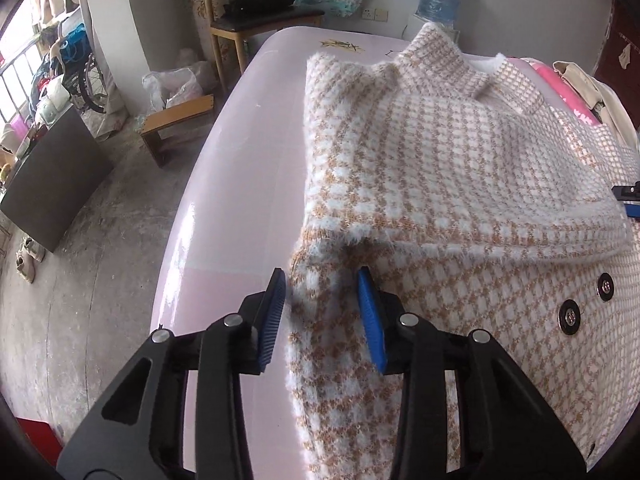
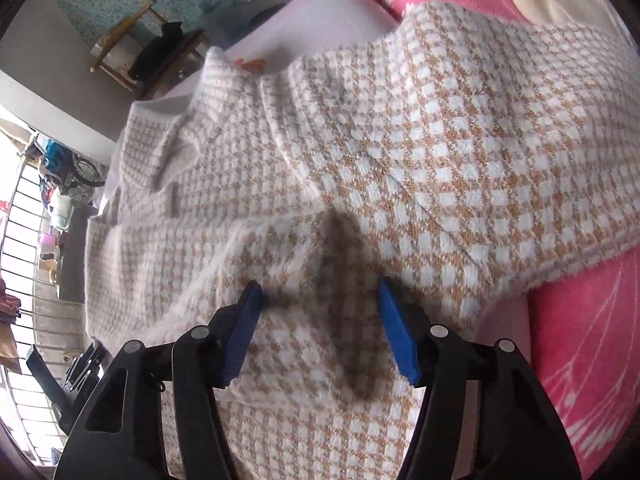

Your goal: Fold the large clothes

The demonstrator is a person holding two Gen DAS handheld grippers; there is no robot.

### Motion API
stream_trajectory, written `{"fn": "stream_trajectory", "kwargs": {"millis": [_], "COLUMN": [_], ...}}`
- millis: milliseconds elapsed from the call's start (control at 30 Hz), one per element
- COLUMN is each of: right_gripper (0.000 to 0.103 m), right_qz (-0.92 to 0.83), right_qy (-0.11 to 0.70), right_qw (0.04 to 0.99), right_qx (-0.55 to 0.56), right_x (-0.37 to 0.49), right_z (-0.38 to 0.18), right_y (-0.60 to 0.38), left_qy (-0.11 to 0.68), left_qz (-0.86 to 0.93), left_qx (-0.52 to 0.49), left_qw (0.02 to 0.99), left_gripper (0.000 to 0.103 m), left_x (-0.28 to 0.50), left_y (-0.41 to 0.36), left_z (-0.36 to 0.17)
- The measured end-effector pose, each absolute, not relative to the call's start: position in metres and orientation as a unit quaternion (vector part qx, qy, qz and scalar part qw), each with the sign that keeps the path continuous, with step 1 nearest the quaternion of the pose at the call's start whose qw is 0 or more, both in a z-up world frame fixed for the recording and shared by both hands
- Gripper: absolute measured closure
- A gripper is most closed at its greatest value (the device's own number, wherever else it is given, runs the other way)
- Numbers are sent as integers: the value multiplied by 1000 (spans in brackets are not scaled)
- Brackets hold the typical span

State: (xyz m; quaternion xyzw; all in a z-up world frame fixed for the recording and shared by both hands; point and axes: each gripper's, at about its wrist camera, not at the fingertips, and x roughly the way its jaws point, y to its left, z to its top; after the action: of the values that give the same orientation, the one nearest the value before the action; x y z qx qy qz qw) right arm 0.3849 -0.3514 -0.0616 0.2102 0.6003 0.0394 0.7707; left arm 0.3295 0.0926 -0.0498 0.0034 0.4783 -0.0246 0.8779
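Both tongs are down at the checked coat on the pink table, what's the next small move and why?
Probably close both tongs onto the fabric. The left tongs straddle the checked coat's edge by the pink table, and the right tongs stand apart around a raised fold, neither pinching yet. A firm pinch comes before lifting to fold.

Fuzzy white-and-tan checked knit coat [image 1: 460,168] spread across the right of the frame on a pale pink glossy table [image 1: 240,184], two dark round buttons [image 1: 570,316] at right, left gripper [image 1: 322,284] at lower centre, blue ribbed pads parted, straddling the coat's left edge, wooden chair [image 1: 256,24] at upper centre
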Motion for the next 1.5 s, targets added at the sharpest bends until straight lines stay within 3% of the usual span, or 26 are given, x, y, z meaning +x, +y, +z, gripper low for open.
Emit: {"fn": "stream_trajectory", "kwargs": {"millis": [67,100,200,400,633,767,900,1067,1133,1200,1367,1400,1467,1500], "right_gripper": [59,76,93,96,99,99,99,99,100,100,100,98,80,61], "right_qz": [36,46,52,75,333,377,278,81,42,38,105,111,124,122], "right_qy": [607,609,617,584,431,319,332,531,567,562,512,511,519,523], "right_qw": [769,768,770,797,825,864,897,838,815,814,838,838,831,829], "right_qx": [197,191,157,138,150,99,81,92,117,141,154,156,158,157], "right_x": [389,389,388,415,424,387,393,432,430,430,430,429,429,429], "right_z": [-62,-60,-53,-5,174,245,204,21,-25,-33,9,13,14,11], "right_y": [-346,-341,-325,-282,-127,-117,-188,-302,-333,-347,-335,-335,-336,-337], "left_qy": [476,474,469,458,462,462,462,459,459,459,456,450,431,421], "left_qz": [-24,-23,-26,-23,-10,4,8,7,11,13,-9,-19,-42,-50], "left_qx": [2,0,-7,-28,-47,-51,-61,-53,-46,-44,-59,-63,-72,-76], "left_qw": [879,880,883,888,886,885,885,887,887,887,888,891,899,902], "left_gripper": [68,68,69,73,73,73,73,73,73,73,74,74,74,73], "left_x": [332,332,334,332,331,329,327,326,327,327,321,317,310,308], "left_y": [93,95,97,106,110,112,117,114,111,111,118,120,125,128], "left_z": [-50,-50,-51,-52,-51,-49,-51,-52,-52,-52,-42,-37,-21,-13]}}
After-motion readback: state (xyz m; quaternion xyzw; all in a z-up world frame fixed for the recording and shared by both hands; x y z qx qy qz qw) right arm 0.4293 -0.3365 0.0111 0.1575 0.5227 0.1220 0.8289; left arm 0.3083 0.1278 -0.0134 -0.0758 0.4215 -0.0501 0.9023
